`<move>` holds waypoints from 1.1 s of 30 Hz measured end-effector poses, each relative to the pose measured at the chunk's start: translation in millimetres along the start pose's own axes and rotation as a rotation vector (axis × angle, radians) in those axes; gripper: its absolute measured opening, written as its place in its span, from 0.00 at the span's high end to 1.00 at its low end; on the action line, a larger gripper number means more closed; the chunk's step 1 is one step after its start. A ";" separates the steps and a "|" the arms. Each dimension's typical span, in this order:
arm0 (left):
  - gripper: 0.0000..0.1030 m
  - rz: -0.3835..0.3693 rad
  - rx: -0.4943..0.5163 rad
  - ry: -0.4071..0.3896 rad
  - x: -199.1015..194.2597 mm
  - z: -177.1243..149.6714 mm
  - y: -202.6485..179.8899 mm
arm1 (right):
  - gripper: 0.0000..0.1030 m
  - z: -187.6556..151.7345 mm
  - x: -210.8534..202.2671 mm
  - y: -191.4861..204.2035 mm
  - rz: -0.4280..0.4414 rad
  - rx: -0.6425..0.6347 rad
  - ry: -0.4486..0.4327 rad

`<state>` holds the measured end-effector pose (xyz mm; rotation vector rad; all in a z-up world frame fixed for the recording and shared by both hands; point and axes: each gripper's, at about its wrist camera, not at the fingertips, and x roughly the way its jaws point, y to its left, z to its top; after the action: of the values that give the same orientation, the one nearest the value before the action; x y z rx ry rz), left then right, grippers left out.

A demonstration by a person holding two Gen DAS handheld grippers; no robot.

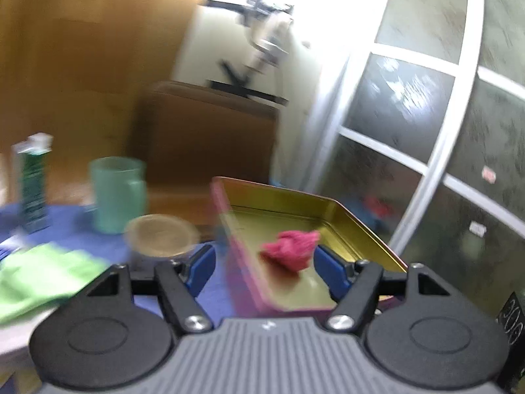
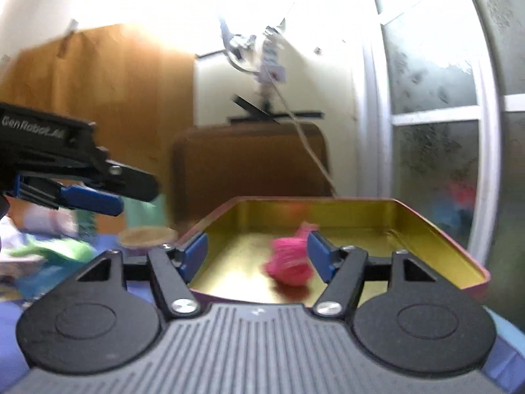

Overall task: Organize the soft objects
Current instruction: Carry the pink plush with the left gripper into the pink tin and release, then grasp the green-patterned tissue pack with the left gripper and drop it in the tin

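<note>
Both of my grippers have their blue pads spread apart, with nothing clamped in either. My right gripper (image 2: 257,256) looks straight into the gold tin tray (image 2: 452,246), which fills the middle of its view, and the pink yarn bundle (image 2: 290,261) lies on the tray floor just inside the right-hand pad; through the blur I cannot tell whether that pad touches it. My left gripper (image 1: 264,271) sees the same tray (image 1: 361,226) at an angle in the lower middle of its frame, with the pink bundle (image 1: 290,251) again near its right-hand pad. In the right view, the left gripper also shows from the side at the middle left edge.

At the lower left of the left view lies a green cloth (image 1: 42,275) on the blue table cover (image 1: 65,220), with a green cup (image 1: 118,193), a small round bowl (image 1: 160,234) and a green carton (image 1: 32,184) behind it. I judge the cloth to be the next soft thing to gather.

I expect the bundle to weigh almost nothing and squash easily, so it should be pinched across its thick middle rather than by the loose tuft on top. The cloth is limp and will drape; I would take it at a raised fold near its edge, pressing lightly so the pads don't slide on the cover beneath.
</note>
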<state>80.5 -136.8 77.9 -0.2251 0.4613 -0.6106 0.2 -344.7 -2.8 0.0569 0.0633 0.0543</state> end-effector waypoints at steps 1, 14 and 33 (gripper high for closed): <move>0.34 0.019 -0.030 -0.007 -13.1 -4.7 13.8 | 0.33 -0.5 0.3 9.0 0.050 -0.007 0.009; 0.36 0.164 -0.237 -0.003 -98.5 -62.7 104.2 | 0.13 -21.0 58.3 122.7 0.422 -0.080 0.423; 0.32 -0.066 -0.219 0.204 -40.7 -73.1 60.2 | 0.27 -42.9 15.2 100.2 0.409 -0.185 0.440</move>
<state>46.0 -69.3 7.9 -0.3891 0.7209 -0.6507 7.2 -241.6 -40.6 -0.1297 0.4861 0.4815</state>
